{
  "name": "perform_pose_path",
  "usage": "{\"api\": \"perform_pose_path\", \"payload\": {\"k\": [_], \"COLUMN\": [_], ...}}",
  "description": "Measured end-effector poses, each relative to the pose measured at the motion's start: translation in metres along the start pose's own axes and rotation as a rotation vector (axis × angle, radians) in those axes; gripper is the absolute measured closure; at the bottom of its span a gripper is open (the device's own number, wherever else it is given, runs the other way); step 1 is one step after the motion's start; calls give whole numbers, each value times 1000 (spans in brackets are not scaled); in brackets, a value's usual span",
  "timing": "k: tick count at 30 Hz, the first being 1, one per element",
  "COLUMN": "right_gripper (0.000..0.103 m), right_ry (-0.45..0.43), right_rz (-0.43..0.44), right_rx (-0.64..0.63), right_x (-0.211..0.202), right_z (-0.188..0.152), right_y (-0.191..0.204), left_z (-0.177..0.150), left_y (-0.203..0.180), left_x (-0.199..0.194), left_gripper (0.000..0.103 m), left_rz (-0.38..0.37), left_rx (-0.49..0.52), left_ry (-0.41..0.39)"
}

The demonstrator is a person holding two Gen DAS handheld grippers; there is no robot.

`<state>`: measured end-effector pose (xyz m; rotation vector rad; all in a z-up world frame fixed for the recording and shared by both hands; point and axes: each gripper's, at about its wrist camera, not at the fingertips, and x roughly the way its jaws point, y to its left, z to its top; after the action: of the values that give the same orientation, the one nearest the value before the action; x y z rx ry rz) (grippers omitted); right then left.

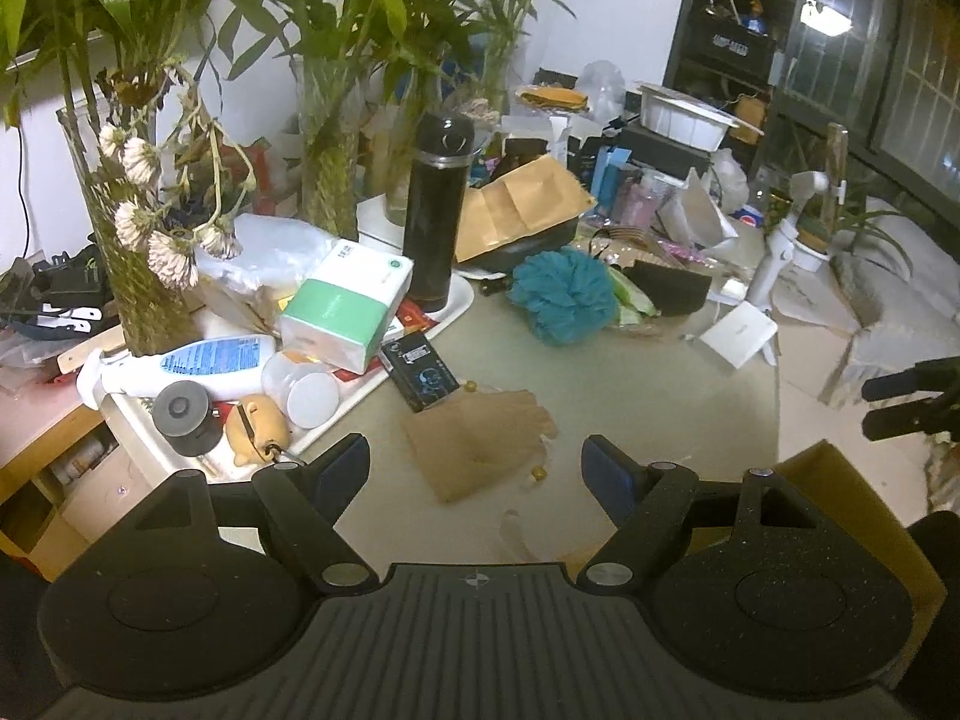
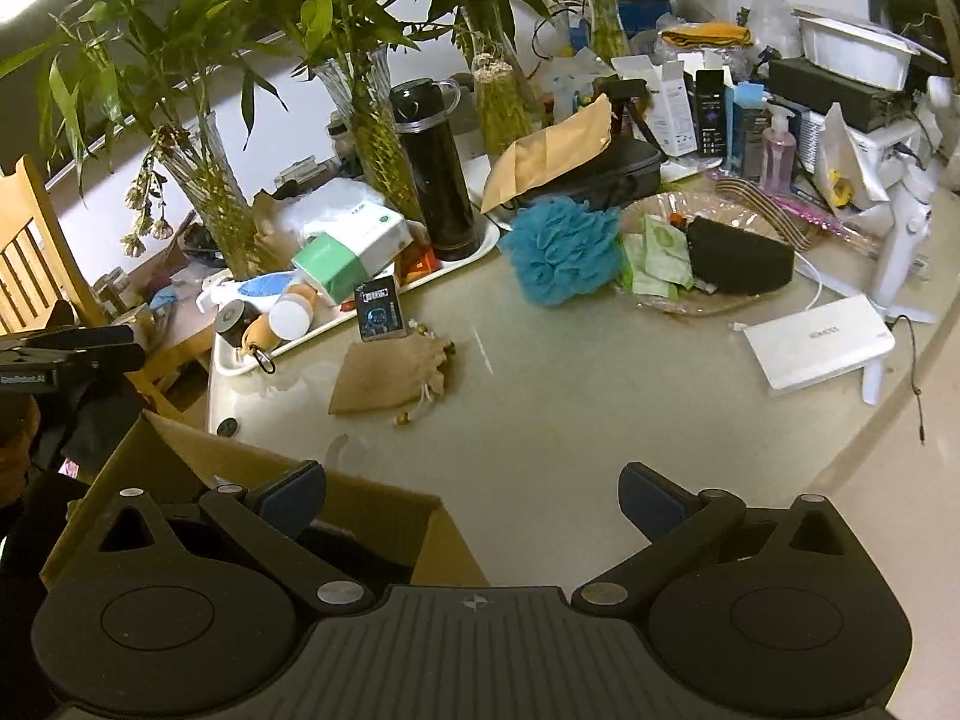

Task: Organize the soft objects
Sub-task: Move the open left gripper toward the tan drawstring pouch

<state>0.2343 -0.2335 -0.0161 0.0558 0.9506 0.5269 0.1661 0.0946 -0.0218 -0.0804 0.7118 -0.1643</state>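
Observation:
A tan drawstring cloth pouch lies flat on the table just ahead of my open, empty left gripper; it also shows in the right wrist view. A teal mesh bath pouf sits further back beside a clear dish, and shows in the right wrist view. A black soft case and green packets lie in that dish. My right gripper is open and empty above the near table edge, over the corner of a brown cardboard box.
A white tray at left holds a black flask, a tissue box and bottles. Glass vases with plants stand behind. A white flat box and a white stand are at right. Clutter fills the back.

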Motion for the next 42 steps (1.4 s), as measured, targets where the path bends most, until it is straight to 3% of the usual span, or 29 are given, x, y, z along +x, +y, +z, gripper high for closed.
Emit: {"api": "perform_pose_path", "payload": {"k": [12, 18, 28, 33, 40, 42], "right_gripper": [0, 0, 0, 0, 0, 0], "right_ry": [-52, -73, -76, -121, -125, -122], "right_rz": [-80, -71, -55, -52, -32, -37], "right_rx": [-26, 36, 0, 41, 136, 144], "right_x": [37, 64, 103, 114, 126, 127], "right_z": [16, 18, 20, 20, 14, 13], "right_y": [-29, -49, -54, -63, -82, -83], "left_z": [2, 1, 3, 0, -12, -17], "left_y": [23, 36, 46, 45, 48, 45], "left_x": [48, 79, 133, 156, 180, 185], "left_gripper": [26, 26, 26, 26, 26, 36], "left_rz": [-15, -36, -80, -94, -257, -290], "left_rx": [27, 14, 25, 50, 4, 8], "left_ry": [19, 42, 114, 151, 296, 343]}}
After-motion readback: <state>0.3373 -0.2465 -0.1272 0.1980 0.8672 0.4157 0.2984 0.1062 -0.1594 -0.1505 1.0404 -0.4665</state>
